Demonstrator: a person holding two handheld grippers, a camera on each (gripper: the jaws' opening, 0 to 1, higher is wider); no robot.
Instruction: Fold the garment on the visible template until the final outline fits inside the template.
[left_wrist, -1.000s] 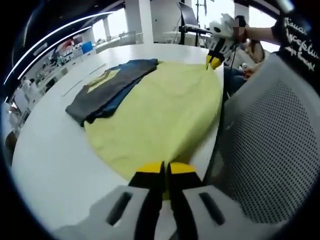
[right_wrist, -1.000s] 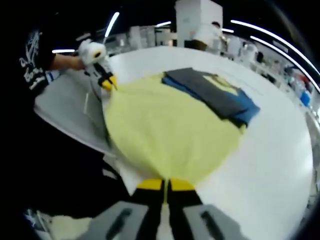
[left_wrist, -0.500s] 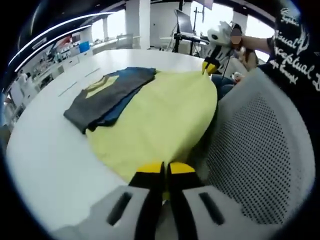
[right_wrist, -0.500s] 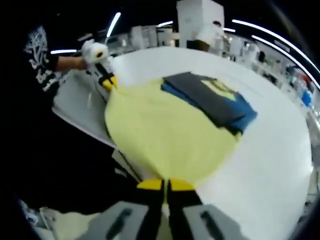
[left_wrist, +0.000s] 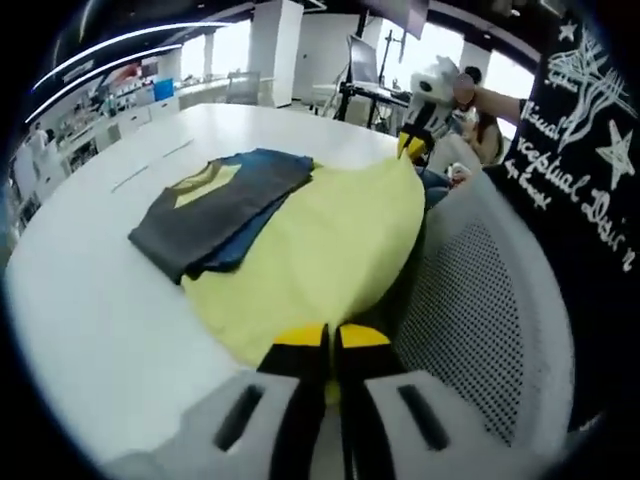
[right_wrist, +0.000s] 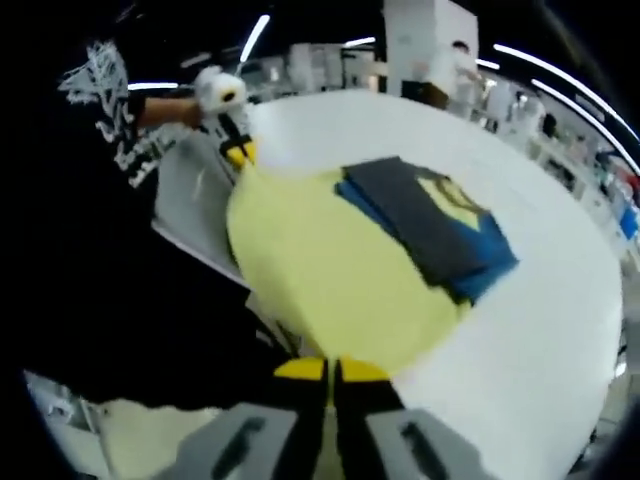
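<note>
While clamped, both tools stretch yellow garment.

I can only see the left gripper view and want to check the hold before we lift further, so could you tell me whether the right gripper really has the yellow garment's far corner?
Observer: Yes. In the right gripper view the right gripper is shut on the yellow garment, the cloth running straight from its jaws.
Operator: Thank you. Is there anything beneath that corner?
Observer: A pale yellow cloth lies low, below the table edge.
Operator: And does the dark folded garment overlap ours from that side?
Observer: Its blue edge lies over the yellow garment's far side, on the white table.
</note>
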